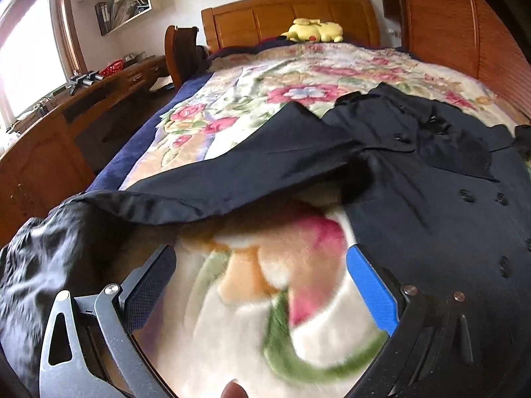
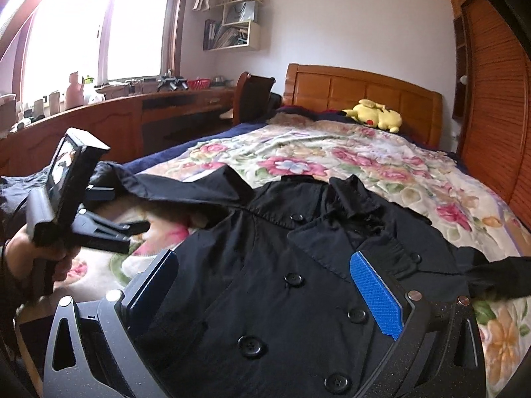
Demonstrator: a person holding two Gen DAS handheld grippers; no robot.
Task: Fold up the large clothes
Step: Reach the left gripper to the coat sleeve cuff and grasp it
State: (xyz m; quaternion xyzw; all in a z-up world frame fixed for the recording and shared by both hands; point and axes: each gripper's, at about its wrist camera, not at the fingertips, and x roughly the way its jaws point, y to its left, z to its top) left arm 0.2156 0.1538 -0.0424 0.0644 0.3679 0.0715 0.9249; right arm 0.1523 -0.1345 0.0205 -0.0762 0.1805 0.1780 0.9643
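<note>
Looking at the big dark coat [image 2: 265, 265], I am seeing it lying spread on the flowery blanket [image 2: 381, 165] on the bed, buttons facing up. It fills the middle and bottom of the right wrist view. In the left wrist view it is sitting at the right side and across the middle.

I am guessing it is soft and floppy, and a bit heavy because it is so large. It will sag and slide if I am lifting it by one spot only. The cloth looks smooth, so it may be slipping between the pads. I am thinking the best places to grab are the thick edges: the sleeve end, the shoulder seam, or the hem.

The coat is pointing its collar [image 2: 348, 195] toward the wooden headboard [image 2: 365, 89] at the top of the frame. Its long line is running from the bottom of the frame up to the collar. One sleeve [image 1: 232, 172] is reaching out toward the left of the frame, lifted a little off the blanket.

My left gripper [image 1: 260, 285] is hovering over bare blanket with its jaws wide apart, holding nothing. My right gripper [image 2: 264, 285] is hovering over the coat's front, jaws also wide apart, holding nothing.
</note>
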